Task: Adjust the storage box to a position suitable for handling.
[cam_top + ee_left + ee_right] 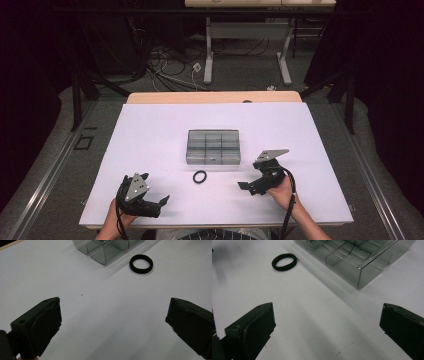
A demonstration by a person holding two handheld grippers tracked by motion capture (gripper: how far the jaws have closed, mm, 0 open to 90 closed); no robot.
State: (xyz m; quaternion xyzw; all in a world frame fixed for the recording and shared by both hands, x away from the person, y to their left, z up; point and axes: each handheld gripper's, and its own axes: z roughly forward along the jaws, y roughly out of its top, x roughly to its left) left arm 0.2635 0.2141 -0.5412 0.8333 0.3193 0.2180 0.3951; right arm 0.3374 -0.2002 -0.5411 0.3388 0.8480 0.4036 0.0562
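A black rubber ring (pixel 199 176) lies flat on the white table, just in front of a clear compartment box (pixel 213 146). My left gripper (pixel 156 192) rests near the front left edge, open, with nothing between its jaws. My right gripper (pixel 250 175) sits at the front right, open and empty too. In the left gripper view, the left gripper (pixel 113 305) points at bare table, with the ring (pixel 141 263) and the box (pixel 107 250) beyond. From the right gripper (pixel 327 308), the ring (pixel 284 262) lies ahead to the left and the box (pixel 362 257) ahead to the right.
The white table top (pixel 150 130) ends in a wooden strip (pixel 215 97) at the far side. Beyond it stand another table's legs (pixel 208 60) and loose cables (pixel 170 65) on the floor. Dark curtains flank both sides.
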